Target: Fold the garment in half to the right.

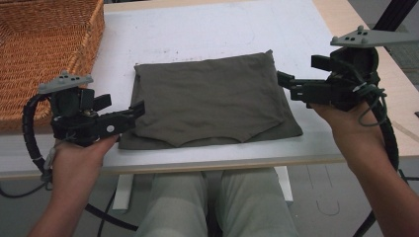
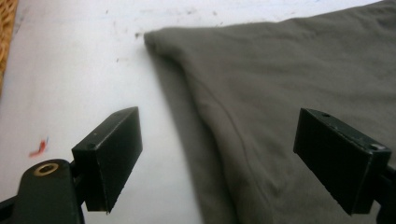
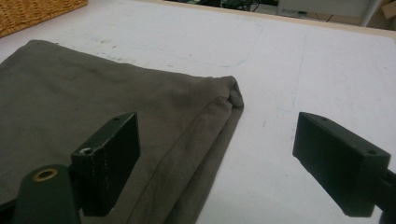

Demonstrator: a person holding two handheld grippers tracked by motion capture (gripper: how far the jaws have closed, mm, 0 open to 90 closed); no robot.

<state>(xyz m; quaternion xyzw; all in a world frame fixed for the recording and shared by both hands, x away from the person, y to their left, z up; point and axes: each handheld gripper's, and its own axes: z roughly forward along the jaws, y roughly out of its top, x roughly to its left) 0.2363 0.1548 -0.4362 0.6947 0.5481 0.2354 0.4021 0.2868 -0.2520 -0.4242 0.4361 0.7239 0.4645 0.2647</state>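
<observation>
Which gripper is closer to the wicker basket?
The left gripper, at the folded cloth's left edge beside the basket. The right gripper is across the cloth, at its right edge.

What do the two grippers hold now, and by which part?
Nothing is held. The left gripper and right gripper are open, beside the folded olive-grey cloth garment.

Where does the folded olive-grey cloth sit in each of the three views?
High view: the cloth lies mid-table between both grippers.
Left gripper view: it covers the right half, its edge running between the open jaws.
Right gripper view: it covers the left half, corner at centre.
Shared landmark: the wicker basket, at each view's upper left.
</observation>
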